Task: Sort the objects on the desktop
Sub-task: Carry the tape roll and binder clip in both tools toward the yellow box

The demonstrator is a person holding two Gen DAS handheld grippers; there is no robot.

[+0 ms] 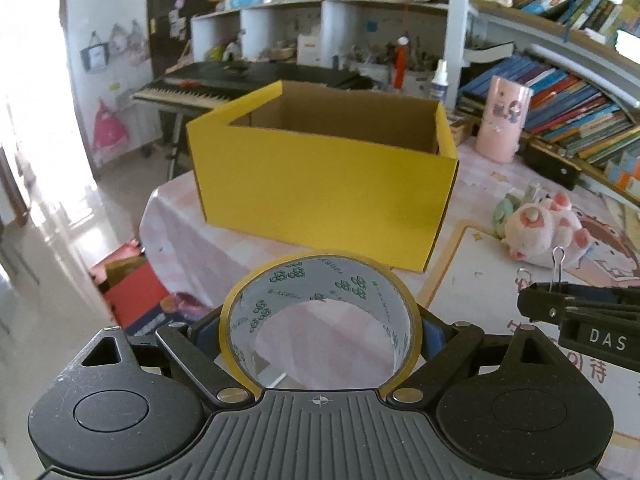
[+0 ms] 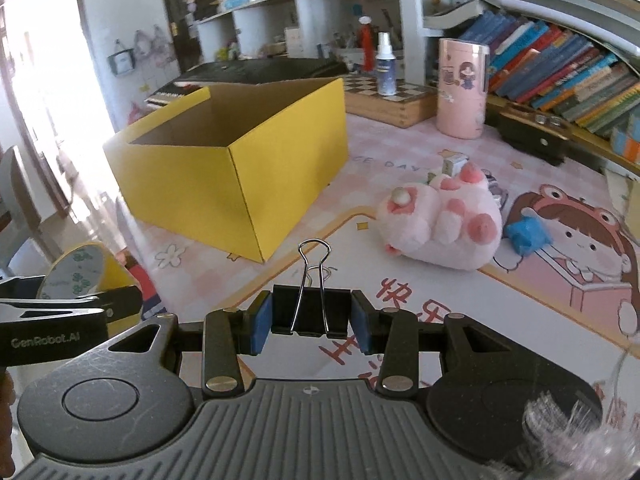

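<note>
Status: both grippers are loaded and held above the table (image 2: 400,140), short of the yellow box (image 1: 320,184). Left gripper (image 1: 320,332) clamps a roll of tape (image 1: 320,308) across its outer wall, jaws spread wide, ring standing upright with its hole facing forward; the box lies at 12 o'clock in the left wrist view, open top visible. Right gripper (image 2: 311,316) is closed on a black binder clip (image 2: 311,312), pads pressing both ends of the clip body, wire handles pointing up; the box lies at 11 o'clock in the right wrist view. A pink plush toy (image 2: 440,224) lies at 2 o'clock on the table, with a blue item (image 2: 528,236) just beside it, both unsorted. Hazards: the tape is held on a curved, smooth surface, so a tilt or jolt could let it roll out of the pads before it is over the box. The two grippers sit close together; a shared approach could make them collide. A low approach could strike the near wall of the box and push it toward the table edge
</note>
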